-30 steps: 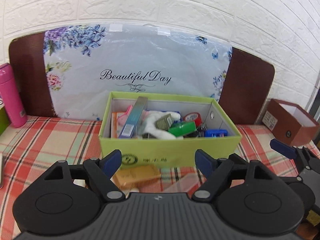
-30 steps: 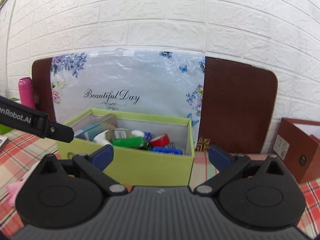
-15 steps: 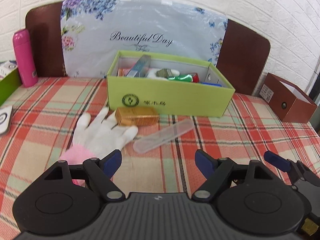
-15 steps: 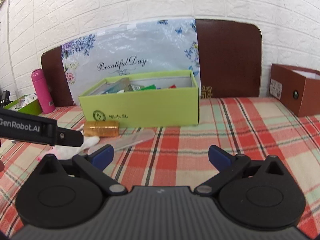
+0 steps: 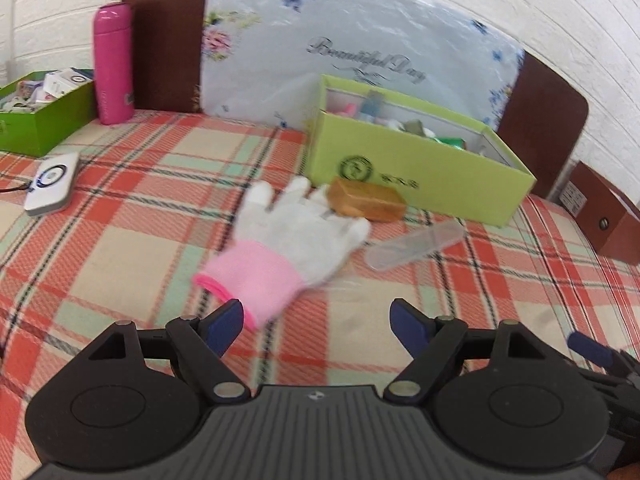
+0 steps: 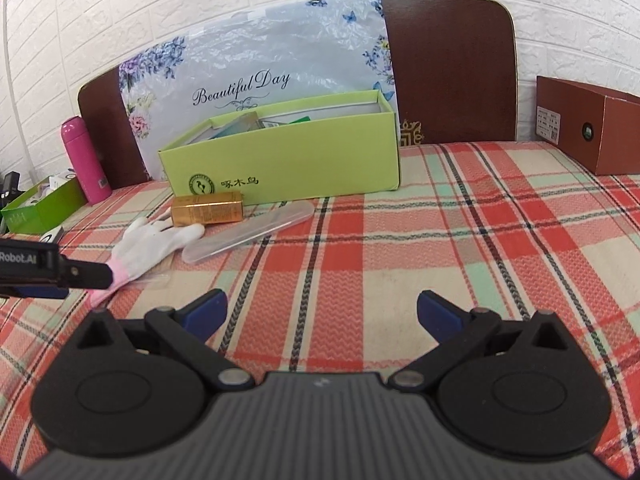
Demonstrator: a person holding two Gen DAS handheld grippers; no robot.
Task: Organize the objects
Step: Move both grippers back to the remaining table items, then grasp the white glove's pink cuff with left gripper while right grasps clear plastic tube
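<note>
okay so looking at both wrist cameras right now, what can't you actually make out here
- Light green box contents: in the right wrist view its front wall hides most; in the left wrist view they are blurred.
- White glove: left wrist view, motion blur smears its fingers; whether they touch the gold box is unclear.
- Dark green box: cut off by the left edge.
- Brown box label: too small to read.

— What's behind where I'm working?

— A white brick-pattern wall (image 6: 200,8), evenly lit. Against it leans a dark brown board (image 6: 452,68) with rounded corners.

— And in front of that board?

— A floral sheet (image 6: 256,60) in plastic, printed "Beautiful Day", covering its middle.

— What am I working over?

— A surface spread with a plaid cloth (image 6: 440,240): red, cream and mint squares crossed by dark lines. It runs back to the board's foot.
</note>
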